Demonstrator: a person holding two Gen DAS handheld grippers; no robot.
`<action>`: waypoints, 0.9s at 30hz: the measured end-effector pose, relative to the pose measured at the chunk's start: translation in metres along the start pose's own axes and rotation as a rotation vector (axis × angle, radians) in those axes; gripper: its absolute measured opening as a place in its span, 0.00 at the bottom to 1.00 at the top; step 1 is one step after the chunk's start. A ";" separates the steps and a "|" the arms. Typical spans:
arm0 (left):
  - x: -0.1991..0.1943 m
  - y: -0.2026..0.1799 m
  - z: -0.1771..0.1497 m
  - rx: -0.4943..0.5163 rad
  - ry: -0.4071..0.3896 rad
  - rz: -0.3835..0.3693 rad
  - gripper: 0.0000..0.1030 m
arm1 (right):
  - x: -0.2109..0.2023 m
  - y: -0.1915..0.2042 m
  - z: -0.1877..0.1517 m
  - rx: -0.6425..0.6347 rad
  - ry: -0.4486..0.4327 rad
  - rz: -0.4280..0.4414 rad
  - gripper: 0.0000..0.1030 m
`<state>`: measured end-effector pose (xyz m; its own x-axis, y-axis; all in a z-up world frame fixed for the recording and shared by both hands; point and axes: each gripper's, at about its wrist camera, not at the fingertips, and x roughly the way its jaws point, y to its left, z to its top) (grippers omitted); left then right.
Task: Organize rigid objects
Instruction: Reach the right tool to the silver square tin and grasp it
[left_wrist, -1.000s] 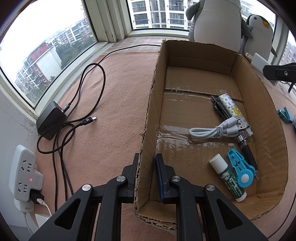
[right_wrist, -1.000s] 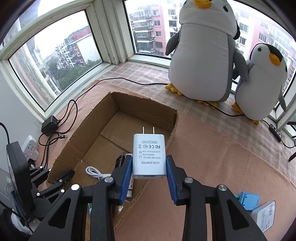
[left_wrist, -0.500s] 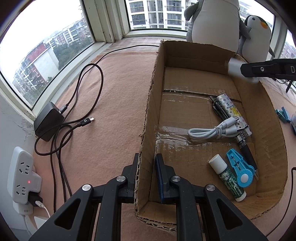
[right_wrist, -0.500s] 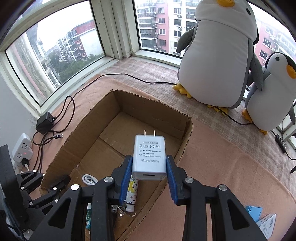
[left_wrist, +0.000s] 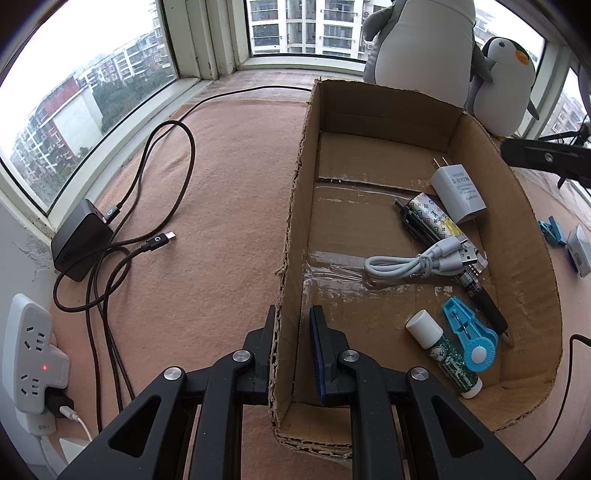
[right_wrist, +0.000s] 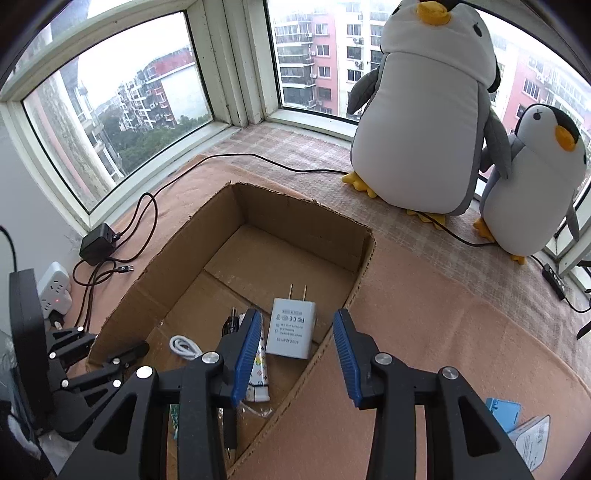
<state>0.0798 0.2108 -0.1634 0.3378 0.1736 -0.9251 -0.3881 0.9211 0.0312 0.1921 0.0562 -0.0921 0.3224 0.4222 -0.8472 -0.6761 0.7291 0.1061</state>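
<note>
Right wrist view: my right gripper (right_wrist: 295, 354) has its jaws wide and empty, white charger (right_wrist: 293, 328) lying in the cardboard box (left_wrist: 480, 147). My left gripper (left_wrist: 293, 354) pinches the box's near wall; blue items (right_wrist: 504, 413) wait outside on the surface.

A home bay-window ledge in a high-rise flat.
Plush penguins (right_wrist: 424, 122), a power strip (left_wrist: 31, 360) and apartment blocks (right_wrist: 306, 55) outside show it.

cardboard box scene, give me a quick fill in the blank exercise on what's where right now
1. The white power adapter lies inside the ____ box.
2. The right tongs are ____.
3. The left tongs grip the box's ____.
4. Two plush ____ stand beyond the box.

Missing words: cardboard; open; wall; penguins
</note>
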 end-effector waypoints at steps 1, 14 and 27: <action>0.000 0.001 0.000 -0.001 0.000 -0.003 0.14 | -0.004 -0.003 -0.004 0.008 -0.003 0.004 0.36; 0.002 0.003 0.001 -0.004 -0.002 -0.007 0.14 | -0.053 -0.063 -0.051 0.121 -0.028 -0.021 0.37; 0.001 0.002 -0.001 -0.010 -0.002 -0.004 0.15 | -0.087 -0.140 -0.117 0.242 0.086 -0.173 0.47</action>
<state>0.0785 0.2121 -0.1652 0.3411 0.1709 -0.9244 -0.3954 0.9182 0.0238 0.1812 -0.1462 -0.0942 0.3551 0.2409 -0.9033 -0.4353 0.8977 0.0683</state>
